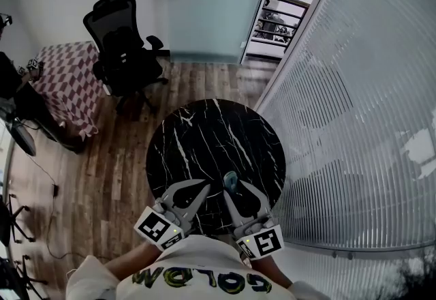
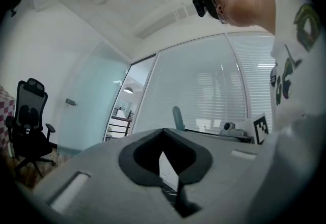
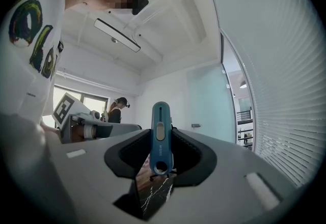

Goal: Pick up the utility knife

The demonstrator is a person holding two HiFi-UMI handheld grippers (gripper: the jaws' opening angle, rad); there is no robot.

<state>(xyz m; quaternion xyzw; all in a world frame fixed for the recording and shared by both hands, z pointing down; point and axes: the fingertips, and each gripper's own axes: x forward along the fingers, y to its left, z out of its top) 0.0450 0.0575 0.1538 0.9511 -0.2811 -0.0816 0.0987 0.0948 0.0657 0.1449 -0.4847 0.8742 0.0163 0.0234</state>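
Observation:
The blue utility knife (image 3: 160, 136) stands upright between the pads of my right gripper (image 3: 161, 164), which is shut on its lower end. From the head view the knife (image 1: 230, 181) sticks out of the right gripper (image 1: 235, 188) above the near edge of the round black marble table (image 1: 211, 135). My left gripper (image 1: 204, 187) hangs just to its left with the fingertips together and nothing in them. In the left gripper view only a thin slit shows between that gripper's (image 2: 168, 167) pads. The knife (image 2: 178, 117) is seen there off to the right.
A black office chair (image 1: 126, 46) and a table with a checked cloth (image 1: 68, 84) stand at the far left on the wood floor. A frosted glass door (image 1: 214, 2) is at the back. A wall of blinds (image 1: 354, 128) runs along the right.

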